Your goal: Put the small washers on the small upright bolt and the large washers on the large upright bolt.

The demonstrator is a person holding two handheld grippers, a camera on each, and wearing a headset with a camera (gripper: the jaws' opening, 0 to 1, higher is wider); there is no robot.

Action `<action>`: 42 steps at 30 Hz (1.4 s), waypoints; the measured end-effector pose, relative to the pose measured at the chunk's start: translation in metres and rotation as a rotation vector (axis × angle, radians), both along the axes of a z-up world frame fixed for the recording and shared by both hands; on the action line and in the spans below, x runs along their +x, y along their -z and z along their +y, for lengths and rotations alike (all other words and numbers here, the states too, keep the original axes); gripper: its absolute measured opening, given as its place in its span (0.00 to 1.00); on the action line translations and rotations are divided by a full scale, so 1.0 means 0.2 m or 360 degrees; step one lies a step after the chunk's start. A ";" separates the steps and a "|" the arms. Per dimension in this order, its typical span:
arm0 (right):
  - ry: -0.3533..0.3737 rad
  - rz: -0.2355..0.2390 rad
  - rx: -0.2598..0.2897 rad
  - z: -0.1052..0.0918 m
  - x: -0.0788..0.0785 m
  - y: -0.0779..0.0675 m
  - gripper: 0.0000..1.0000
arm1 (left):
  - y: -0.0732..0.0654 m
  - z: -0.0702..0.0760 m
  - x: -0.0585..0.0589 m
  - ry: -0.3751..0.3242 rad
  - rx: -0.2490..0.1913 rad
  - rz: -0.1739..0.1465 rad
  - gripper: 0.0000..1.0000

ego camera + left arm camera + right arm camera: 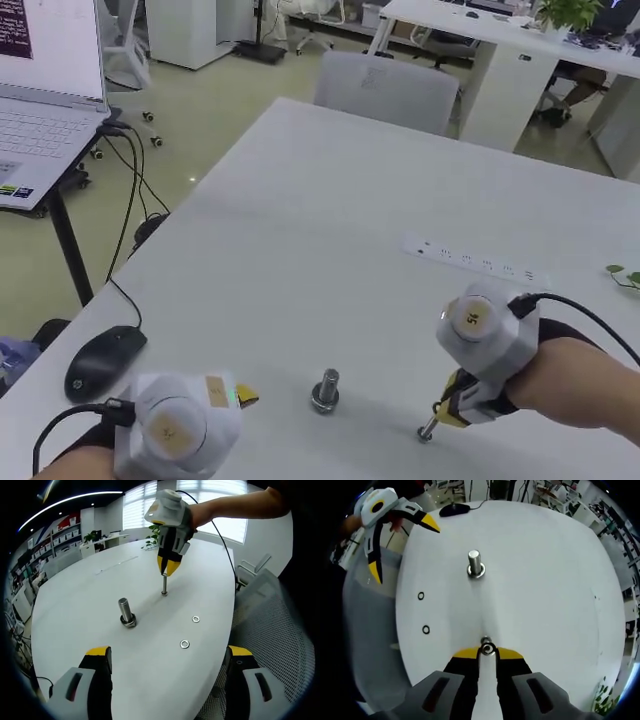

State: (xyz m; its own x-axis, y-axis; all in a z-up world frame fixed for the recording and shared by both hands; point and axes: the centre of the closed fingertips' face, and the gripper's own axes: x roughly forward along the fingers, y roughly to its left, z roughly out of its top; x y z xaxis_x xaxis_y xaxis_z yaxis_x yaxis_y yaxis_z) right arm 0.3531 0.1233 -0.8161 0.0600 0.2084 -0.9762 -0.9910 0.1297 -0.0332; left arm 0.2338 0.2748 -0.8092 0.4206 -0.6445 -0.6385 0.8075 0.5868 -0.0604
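The large upright bolt [326, 390] [126, 611] [474, 563] stands on the white table [330, 250] with washers at its base. To its right is the small upright bolt [427, 432] [164, 586]. My right gripper [445, 410] [167, 569] [487, 653] points straight down at that bolt's top, its jaws pinched on a small washer [487, 647]. My left gripper [240, 398] [168, 652] [402, 547] hovers wide open near the table's front edge, holding nothing. Two loose washers [195, 619] [184, 644] [421, 596] [426, 629] lie flat near that edge.
A black mouse [105, 360] [455, 510] sits at the table's left corner, with a laptop [40, 110] on a stand beyond it. A white power strip [475, 262] lies farther back on the right. A grey chair [385, 90] stands at the far side.
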 end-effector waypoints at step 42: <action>-0.0057 0.0026 -0.0050 0.01 -0.01 0.22 0.13 | 0.03 0.02 -0.03 -0.0015 -0.0014 0.0038 0.88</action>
State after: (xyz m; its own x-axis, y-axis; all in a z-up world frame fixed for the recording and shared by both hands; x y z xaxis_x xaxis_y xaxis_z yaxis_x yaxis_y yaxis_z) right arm 0.3509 0.1262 -0.8608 0.0370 0.1796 -0.9830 -0.9954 0.0933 -0.0204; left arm 0.2287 0.2778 -0.8155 0.4114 -0.6461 -0.6429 0.8000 0.5939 -0.0850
